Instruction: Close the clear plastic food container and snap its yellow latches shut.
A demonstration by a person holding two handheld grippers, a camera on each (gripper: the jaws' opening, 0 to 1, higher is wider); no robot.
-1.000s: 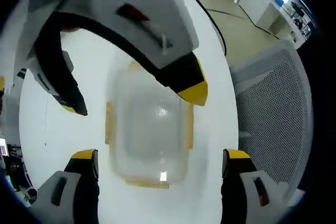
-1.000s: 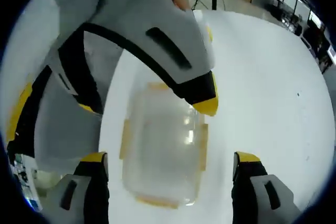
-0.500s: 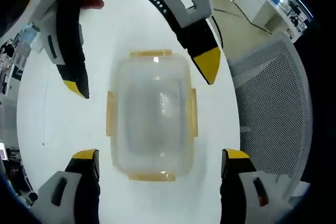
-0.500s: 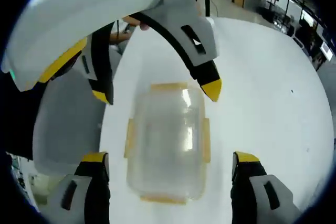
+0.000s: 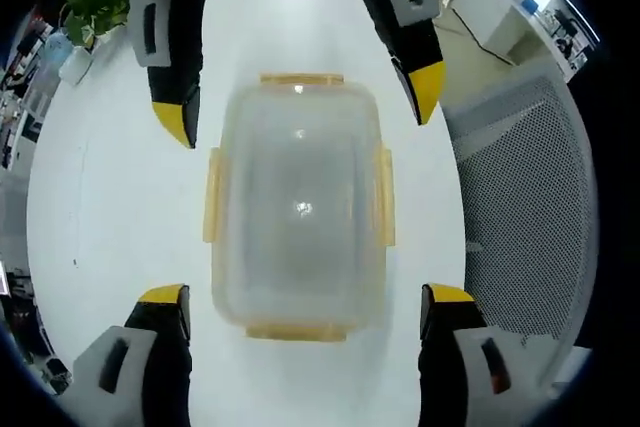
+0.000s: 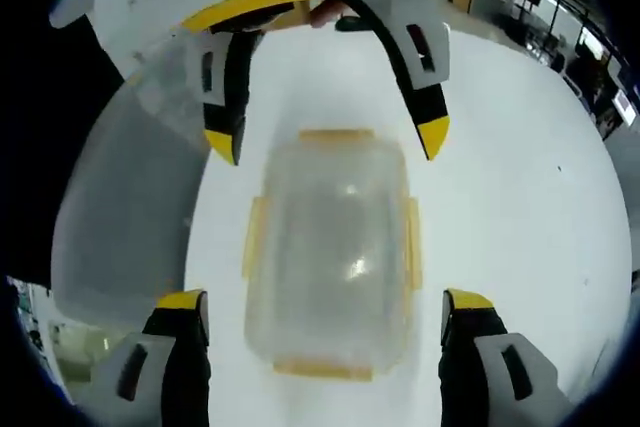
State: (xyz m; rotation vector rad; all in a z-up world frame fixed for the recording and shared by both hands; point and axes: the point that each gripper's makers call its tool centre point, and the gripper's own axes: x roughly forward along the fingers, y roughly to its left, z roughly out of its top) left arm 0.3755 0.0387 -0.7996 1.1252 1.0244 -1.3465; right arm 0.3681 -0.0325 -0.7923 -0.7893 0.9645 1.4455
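1. Your left gripper [image 5: 303, 299] has its jaws wide apart and holds nothing; the clear container [image 5: 297, 202] lies between the yellow tips and just past them, at the centre of the left gripper view.
2. Your right gripper [image 6: 325, 305] is likewise spread and empty, with the same container [image 6: 332, 252] centred ahead of it in the right gripper view.
3. The two grippers face each other across the container: the right gripper [image 5: 305, 112] comes in from 12 o'clock in the left gripper view, the left gripper [image 6: 330, 147] from 12 o'clock in the right gripper view. Their tips flank the container's far corners, just apart from it.
4. The white bench [image 5: 110, 217] is smooth and bare around the container. Its curved edge runs close at 3 o'clock in the left gripper view, where a grey mesh chair back [image 5: 515, 207] stands just beyond.
5. The container is a rounded rectangle of cloudy plastic, lid on. A flat yellow latch [image 5: 385, 197] sits on each of its four sides; whether they are snapped down you cannot tell.
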